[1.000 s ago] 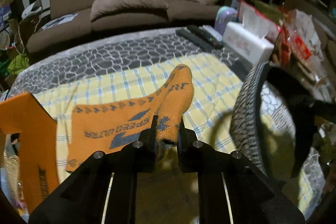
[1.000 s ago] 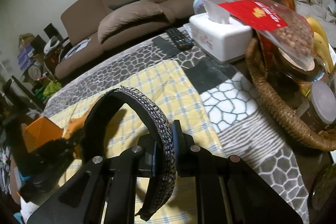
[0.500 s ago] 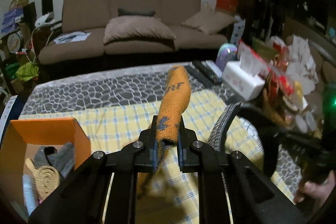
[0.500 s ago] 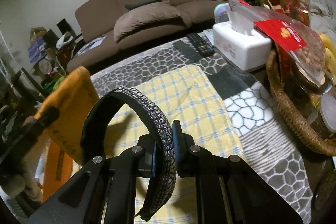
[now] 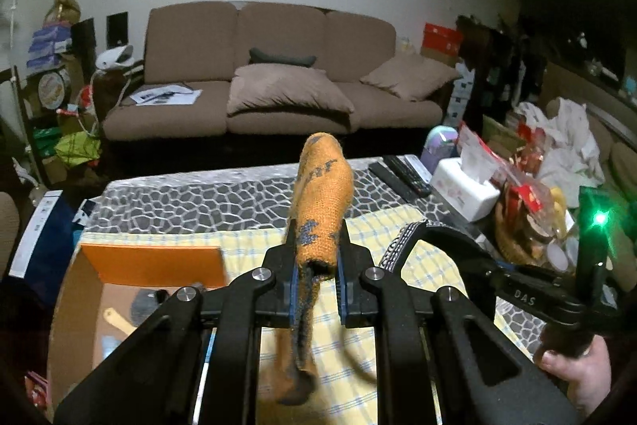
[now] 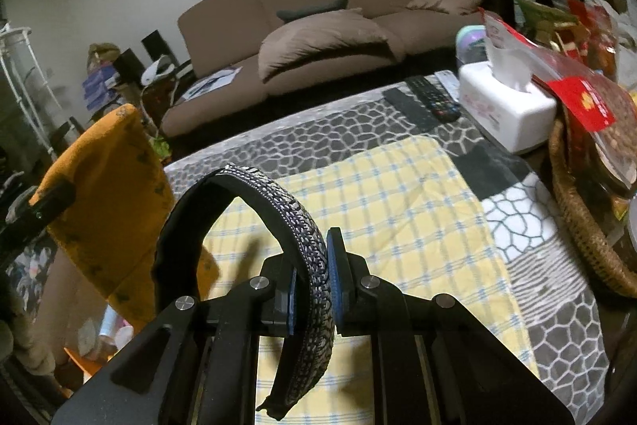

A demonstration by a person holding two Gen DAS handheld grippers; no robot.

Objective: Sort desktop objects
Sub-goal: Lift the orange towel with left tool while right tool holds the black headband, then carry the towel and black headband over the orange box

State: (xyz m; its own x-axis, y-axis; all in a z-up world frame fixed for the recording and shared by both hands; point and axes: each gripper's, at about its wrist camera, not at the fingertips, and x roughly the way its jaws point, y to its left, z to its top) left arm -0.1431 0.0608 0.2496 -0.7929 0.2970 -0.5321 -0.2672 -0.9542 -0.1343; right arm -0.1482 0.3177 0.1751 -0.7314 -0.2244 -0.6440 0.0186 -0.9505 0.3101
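- Sock (image 5: 323,214) first: we see the orange sock pinched between the fingers of the left hand-held gripper (image 5: 317,279), lifted clear of the table (image 5: 191,194), its toe pointing up toward the sofa (image 5: 274,82) and its cuff dangling below the jaws.
- We see an open orange box (image 5: 151,265) to the lower left, at the table's edge, with a few small things inside.
- We see the right hand-held gripper (image 6: 311,291) clamped on a black patterned headband (image 6: 274,226), which arches up and left above the yellow checked cloth (image 6: 398,210).
- We see a tissue box (image 6: 505,110), two remote controls (image 6: 432,102) and a wicker basket (image 6: 581,226) to the right on the table.
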